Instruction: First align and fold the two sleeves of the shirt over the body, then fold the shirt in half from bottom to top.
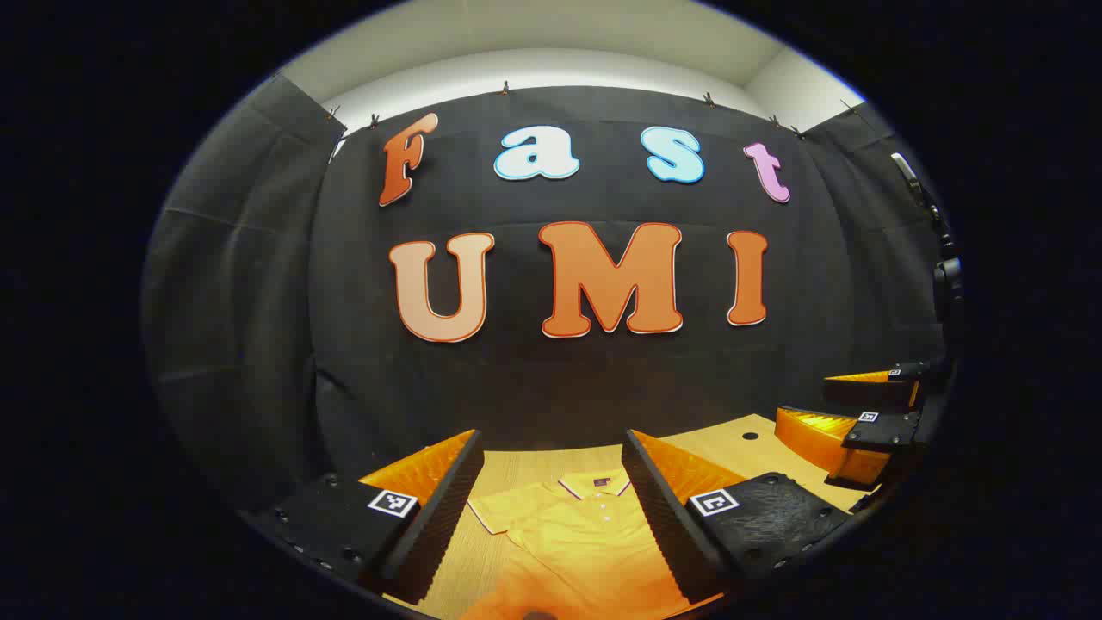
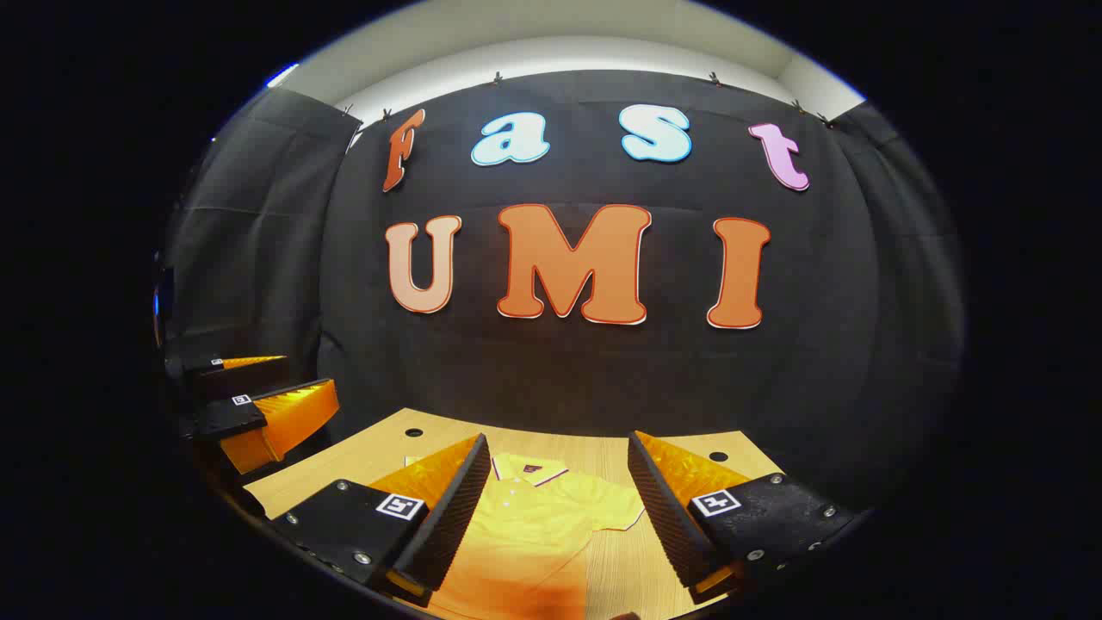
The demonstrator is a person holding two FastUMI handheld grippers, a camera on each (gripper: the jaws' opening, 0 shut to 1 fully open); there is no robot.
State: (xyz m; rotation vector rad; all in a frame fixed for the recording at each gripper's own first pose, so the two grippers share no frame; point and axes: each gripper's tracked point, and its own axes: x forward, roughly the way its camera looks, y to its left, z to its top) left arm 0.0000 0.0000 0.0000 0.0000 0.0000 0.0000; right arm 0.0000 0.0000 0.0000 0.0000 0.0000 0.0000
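A yellow polo shirt (image 1: 585,538) lies flat on the wooden table (image 1: 732,439), collar toward the wall, its short sleeve (image 1: 504,508) spread to the left. In the right gripper view the same shirt (image 2: 525,538) has its other sleeve (image 2: 616,508) spread to the right. My left gripper (image 1: 555,517) hovers open above the shirt's collar end, nothing between its fingers. My right gripper (image 2: 555,517) is open too, held above the shirt. Each gripper also appears at the edge of the other's view: the right gripper (image 1: 869,422) and the left gripper (image 2: 258,405), both open.
The wooden table (image 2: 379,448) ends at the black cloth wall close behind the collar. Small round holes (image 1: 750,436) sit in the tabletop near its back corners. A dark stand with a clamp (image 1: 943,275) rises at the right side.
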